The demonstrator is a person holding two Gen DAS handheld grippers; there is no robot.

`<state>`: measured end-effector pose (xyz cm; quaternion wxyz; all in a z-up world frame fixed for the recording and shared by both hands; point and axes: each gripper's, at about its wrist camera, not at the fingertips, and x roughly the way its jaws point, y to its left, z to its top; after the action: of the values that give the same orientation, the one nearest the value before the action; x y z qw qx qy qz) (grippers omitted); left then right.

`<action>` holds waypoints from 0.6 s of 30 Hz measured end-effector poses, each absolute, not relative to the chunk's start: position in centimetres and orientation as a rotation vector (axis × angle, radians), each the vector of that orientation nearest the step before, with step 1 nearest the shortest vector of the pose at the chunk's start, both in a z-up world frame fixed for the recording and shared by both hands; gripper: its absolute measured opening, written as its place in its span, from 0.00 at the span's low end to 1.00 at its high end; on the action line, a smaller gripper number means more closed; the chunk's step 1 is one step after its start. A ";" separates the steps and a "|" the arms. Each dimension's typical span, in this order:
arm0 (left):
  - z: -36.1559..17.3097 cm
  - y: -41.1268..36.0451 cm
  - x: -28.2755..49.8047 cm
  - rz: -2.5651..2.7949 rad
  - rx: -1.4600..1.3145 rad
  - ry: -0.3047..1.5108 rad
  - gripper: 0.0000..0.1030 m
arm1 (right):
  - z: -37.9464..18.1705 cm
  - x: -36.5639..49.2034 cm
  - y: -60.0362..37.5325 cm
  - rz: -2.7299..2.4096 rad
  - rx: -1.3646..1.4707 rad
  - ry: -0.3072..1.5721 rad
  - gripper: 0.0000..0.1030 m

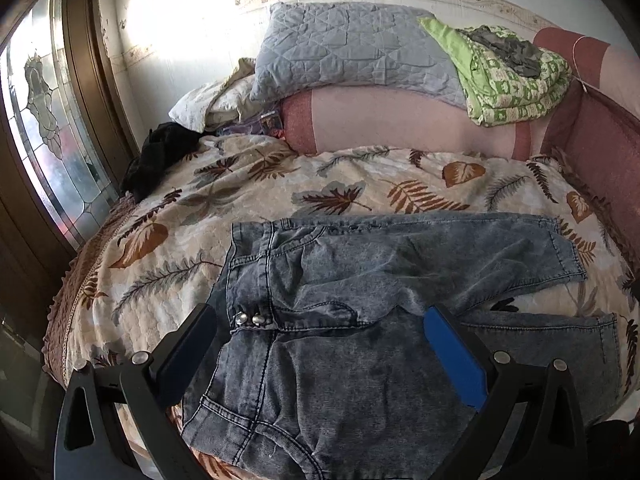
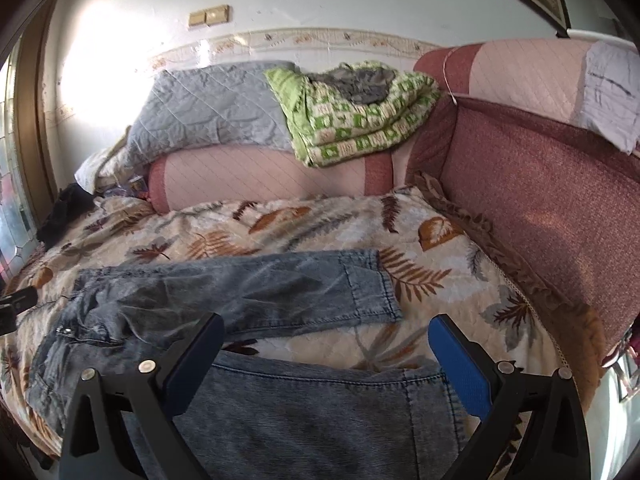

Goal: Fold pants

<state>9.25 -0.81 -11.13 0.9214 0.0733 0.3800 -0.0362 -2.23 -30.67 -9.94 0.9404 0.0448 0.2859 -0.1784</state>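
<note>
Pants (image 1: 320, 288): flat on the leaf-print bedspread (image 1: 168, 240), waist left, 2 legs running right.
Left gripper (image 1: 320, 332): wide apart, empty, above the waist and seat.
Right gripper (image 2: 326, 344): wide, empty, above the near leg's hem.
Axis: left-right, 1 gripper per end.
Views: only the left shows the waistband studs (image 1: 248, 319).

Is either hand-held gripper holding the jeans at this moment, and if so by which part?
Nothing is held. The left hand-held gripper and right hand-held gripper are both open above the jeans, which lie spread on the bedspread.
</note>
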 end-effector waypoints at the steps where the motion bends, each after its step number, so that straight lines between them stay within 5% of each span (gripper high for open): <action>1: -11.6 -0.3 9.7 -0.068 0.152 0.797 1.00 | -10.3 -1.8 -31.5 -0.366 0.096 0.603 1.00; 18: -16.4 12.7 24.3 0.205 0.266 0.993 1.00 | -15.3 9.5 -43.1 -0.406 0.228 0.894 1.00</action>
<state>24.30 12.67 -16.37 0.8657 0.1268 0.4742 0.0981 9.47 -43.11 -15.34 0.8757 0.1093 0.4282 -0.1944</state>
